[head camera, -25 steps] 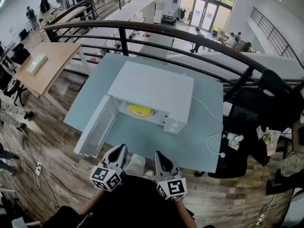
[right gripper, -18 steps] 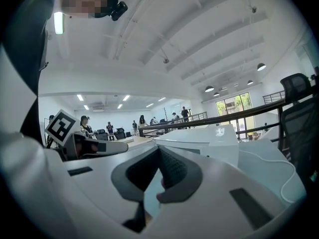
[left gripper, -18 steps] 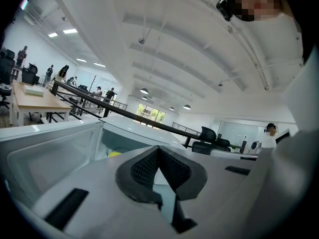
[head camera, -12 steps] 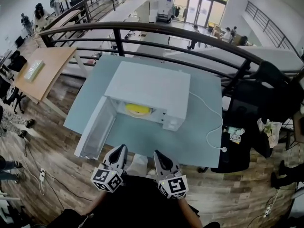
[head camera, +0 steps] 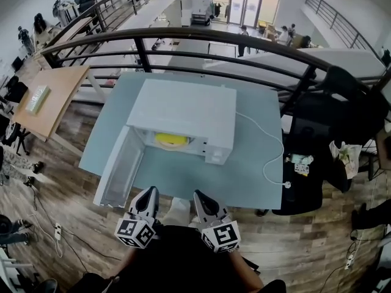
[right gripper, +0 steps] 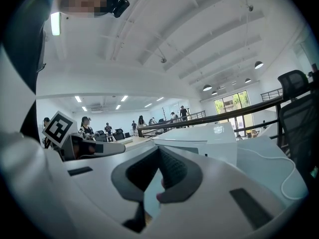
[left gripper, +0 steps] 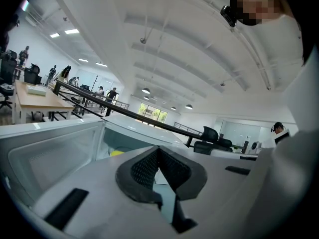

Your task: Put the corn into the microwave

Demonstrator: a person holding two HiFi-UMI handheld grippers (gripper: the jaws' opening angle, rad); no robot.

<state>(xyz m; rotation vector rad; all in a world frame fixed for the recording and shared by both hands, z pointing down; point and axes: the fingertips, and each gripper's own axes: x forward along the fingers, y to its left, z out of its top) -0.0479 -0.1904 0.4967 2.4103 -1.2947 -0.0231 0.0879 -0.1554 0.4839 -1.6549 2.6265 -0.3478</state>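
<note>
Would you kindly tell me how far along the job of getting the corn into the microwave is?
Done, it seems: a yellow item, likely the corn, sits inside the microwave. In hand: nothing; the left tongs and right tongs are both shut and empty, held at the near edge of the table. Left: at most shutting the door, which stands open.

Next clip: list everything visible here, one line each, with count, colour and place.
microwave: one, white, on the table, door swung open leftward
yellow item: one, inside the microwave, probably the corn
cable: one, white, right of the microwave
table: one, pale blue, centre
railing: one, dark, beyond the table
wooden desk: one, light brown, far left
left gripper: one, white, fingers shut, empty, at the table's near edge
right gripper: one, white, fingers shut, empty, beside it
</note>
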